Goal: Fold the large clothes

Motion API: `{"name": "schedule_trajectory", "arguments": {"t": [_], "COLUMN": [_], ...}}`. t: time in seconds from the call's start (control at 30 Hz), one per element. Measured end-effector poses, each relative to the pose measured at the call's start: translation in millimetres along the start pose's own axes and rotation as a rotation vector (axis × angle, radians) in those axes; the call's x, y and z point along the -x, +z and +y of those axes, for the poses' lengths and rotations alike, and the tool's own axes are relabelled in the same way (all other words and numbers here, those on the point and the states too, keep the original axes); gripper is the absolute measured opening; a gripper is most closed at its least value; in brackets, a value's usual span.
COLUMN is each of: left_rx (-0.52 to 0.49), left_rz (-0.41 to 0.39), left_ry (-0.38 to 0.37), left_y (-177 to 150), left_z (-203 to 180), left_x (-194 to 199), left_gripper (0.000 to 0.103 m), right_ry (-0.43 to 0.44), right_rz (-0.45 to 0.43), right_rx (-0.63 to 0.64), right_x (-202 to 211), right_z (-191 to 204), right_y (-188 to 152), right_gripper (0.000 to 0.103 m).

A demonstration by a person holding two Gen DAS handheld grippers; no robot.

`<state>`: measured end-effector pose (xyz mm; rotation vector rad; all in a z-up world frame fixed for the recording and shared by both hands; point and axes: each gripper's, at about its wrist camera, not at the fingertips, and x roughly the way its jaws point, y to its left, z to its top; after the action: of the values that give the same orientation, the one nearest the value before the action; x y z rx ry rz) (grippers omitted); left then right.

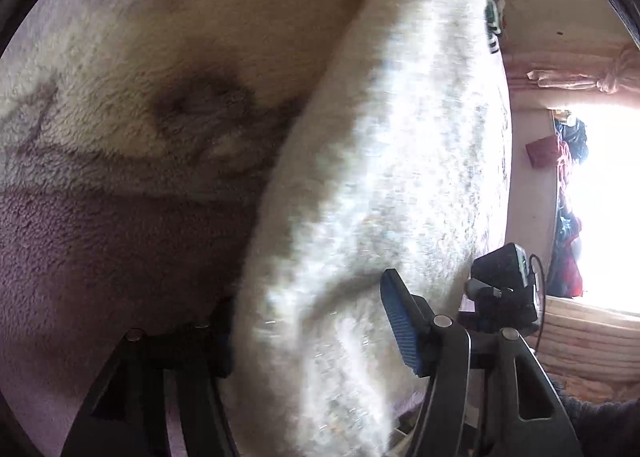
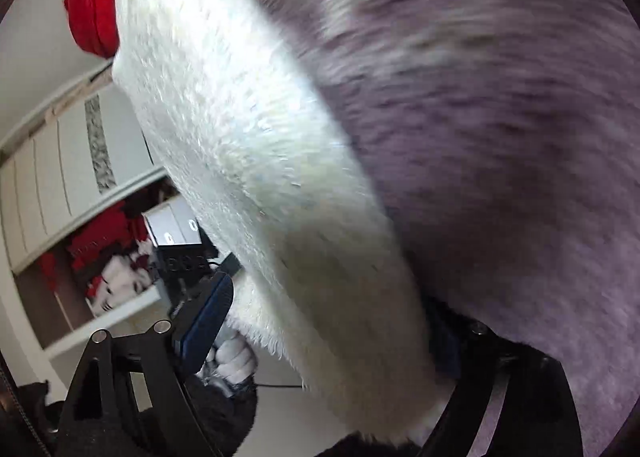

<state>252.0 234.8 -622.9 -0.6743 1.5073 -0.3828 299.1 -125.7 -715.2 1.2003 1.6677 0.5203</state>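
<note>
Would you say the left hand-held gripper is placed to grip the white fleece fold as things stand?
Probably yes: the white fleece fold already lies between the open jaws of the left hand-held gripper, with nothing else in the gap, though the blue pad looks clear of it.

In the left wrist view we see a bright, washed-out window (image 1: 608, 209) at the right edge, with a gathered pink curtain (image 1: 580, 75) knotted above it and a heap of red and blue cloth (image 1: 568, 253) along its frame. In the right wrist view we see a bunched red fabric (image 2: 92, 5) at the top left, pale panelled cupboard doors (image 2: 44, 185) below it, and an open shelf of red and white items (image 2: 108, 257).
</note>
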Motion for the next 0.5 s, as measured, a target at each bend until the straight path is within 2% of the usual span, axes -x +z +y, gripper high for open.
{"name": "schedule_trajectory", "arguments": {"t": [0.03,0.07,0.1,0.17,0.2,0.23,0.37,0.43,0.47,0.5], "left_rx": [-0.022,-0.044,-0.060,-0.066,-0.054,-0.040,0.003,0.045,0.078,0.123], "left_rz": [-0.007,-0.018,-0.034,-0.052,-0.063,-0.067,-0.003,0.008,0.001,-0.001], "left_ry": [0.023,0.041,0.053,0.061,0.053,0.047,-0.007,0.016,0.016,-0.013], "left_y": [-3,-6,-9,-16,-19,-24,-40,-47,-45,-44], "left_z": [-9,-19,-28,-41,-42,-45,-35,-20,-9,2], "left_x": [-1,0,3,5,10,12,0,-7,-4,-4], "left_gripper": [0.057,0.057,0.057,0.052,0.046,0.034,0.031,0.035,0.036,0.036], "right_ry": [-0.013,-0.009,0.000,-0.003,-0.020,-0.048,-0.127,-0.172,-0.183,-0.189], "right_rz": [0.006,0.010,0.024,0.019,0.009,-0.002,-0.074,-0.041,-0.026,-0.017], "right_rx": [0.010,0.015,0.019,0.000,-0.002,-0.003,-0.021,-0.024,-0.050,-0.072], "right_x": [-8,-19,-25,-28,-24,-36,-8,11,12,8], "right_z": [9,12,19,27,33,42,59,53,47,44], "right_y": [1,-1,-3,10,8,1,5,23,25,26], "right_gripper": [0.089,0.065,0.020,0.020,0.019,0.019,0.018,0.030,0.046,0.057]}}
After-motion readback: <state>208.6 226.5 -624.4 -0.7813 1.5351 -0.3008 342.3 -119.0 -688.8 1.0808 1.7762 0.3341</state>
